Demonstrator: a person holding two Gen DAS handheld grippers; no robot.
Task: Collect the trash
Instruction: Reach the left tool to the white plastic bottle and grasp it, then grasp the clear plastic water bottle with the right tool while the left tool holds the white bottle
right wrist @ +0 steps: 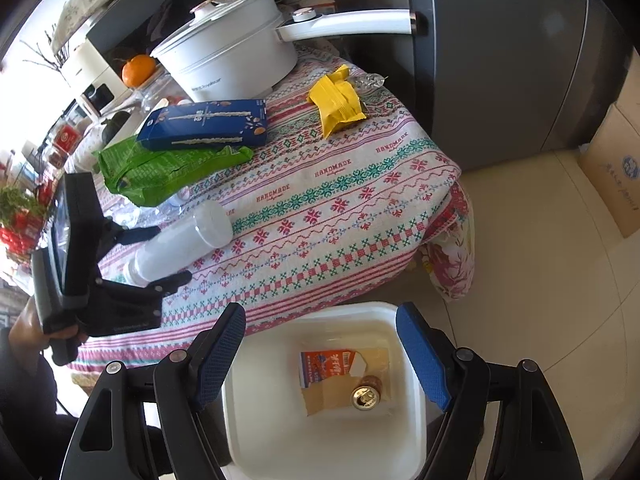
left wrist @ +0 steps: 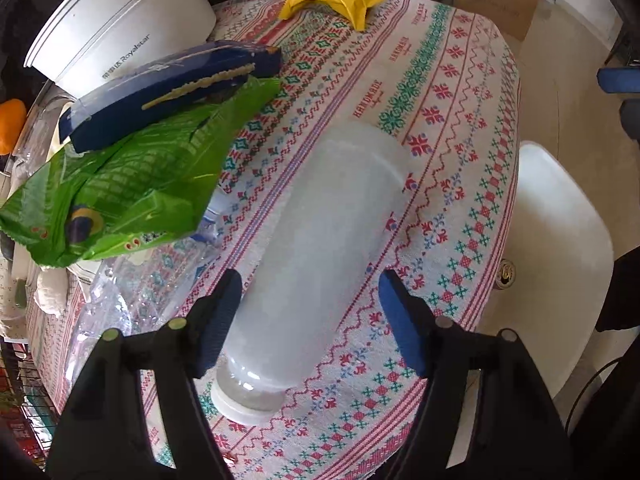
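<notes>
A frosted white plastic bottle [left wrist: 320, 248] with a white cap lies on its side on the patterned tablecloth [left wrist: 440, 100]. My left gripper [left wrist: 308, 284] points down over its capped end with one finger on each side. The left pad [left wrist: 220, 320] is at the bottle's wall, while the right pad [left wrist: 400, 320] stands clear of it, so the jaws are open. The right wrist view shows the same bottle [right wrist: 180, 240] between the left gripper's fingers [right wrist: 160, 256]. My right gripper [right wrist: 320, 316] hangs open and empty over a white bin [right wrist: 248, 420] holding a carton [right wrist: 328, 368] and a gold can [right wrist: 366, 398].
On the table lie a yellow wrapper [right wrist: 338, 104], a blue box [right wrist: 208, 124] on a green bag [right wrist: 160, 172], a crushed clear bottle [left wrist: 140, 300] and a white pot [right wrist: 232, 60]. A grey fridge [right wrist: 500, 60] and a cardboard box [right wrist: 616, 172] stand beyond the table.
</notes>
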